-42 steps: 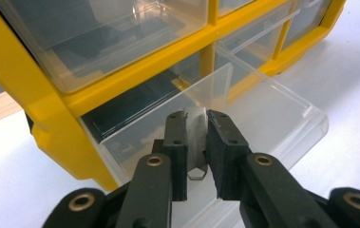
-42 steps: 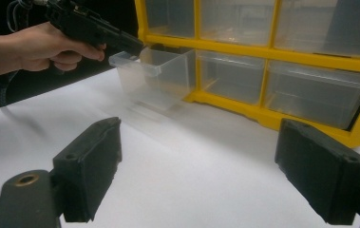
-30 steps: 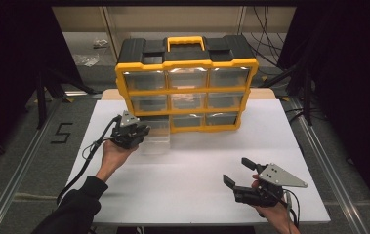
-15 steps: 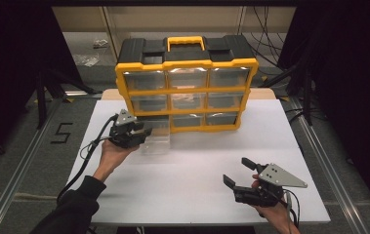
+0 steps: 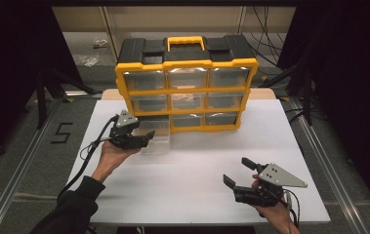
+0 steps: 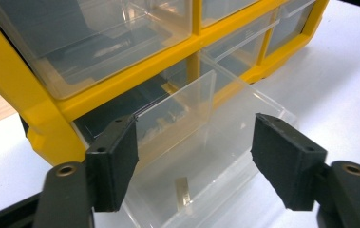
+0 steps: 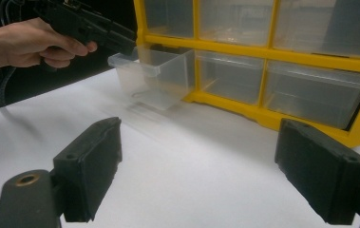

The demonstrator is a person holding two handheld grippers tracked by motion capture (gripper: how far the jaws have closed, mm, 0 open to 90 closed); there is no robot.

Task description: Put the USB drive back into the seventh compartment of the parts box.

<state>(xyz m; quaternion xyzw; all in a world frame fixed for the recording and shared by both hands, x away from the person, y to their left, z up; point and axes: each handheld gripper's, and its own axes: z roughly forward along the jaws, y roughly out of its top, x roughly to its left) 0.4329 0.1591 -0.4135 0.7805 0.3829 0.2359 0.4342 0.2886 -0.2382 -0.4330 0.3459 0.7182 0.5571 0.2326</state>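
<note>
- Left claw (image 6: 194,156), held in the left hand (image 5: 112,153): spread open, gripping nothing, one black pad on each side of the near end of a clear plastic drawer (image 6: 215,156). Hard to tell whether the left-hand pad touches the drawer's side wall or only sits just beside it.
- Same drawer seen from above (image 5: 158,141): drawn well out of the bottom-left slot, its front end over the counter, its back end just at the slot's mouth. Further out than a second ago, and the left claw (image 5: 146,139) back toward the person with it.
- Judged from that: an opening or removal of this drawer under way, nearly clear of its slot.
- Inside the drawer: a small pale strip (image 6: 182,192) on the floor near the front, possibly a label or a small part.
- Behind it: a yellow-framed organiser cabinet with black top and yellow carry handle (image 5: 187,89), three rows of three clear drawers, the other eight pushed in.
- Right claw (image 5: 237,170): wide open and empty, low at the near right of the white counter (image 5: 182,195), well apart from the cabinet, unmoved over the last second.
- Writing: a black "5" (image 5: 61,132) on the grey floor left of the counter. No brand or label readable on the cabinet.
</note>
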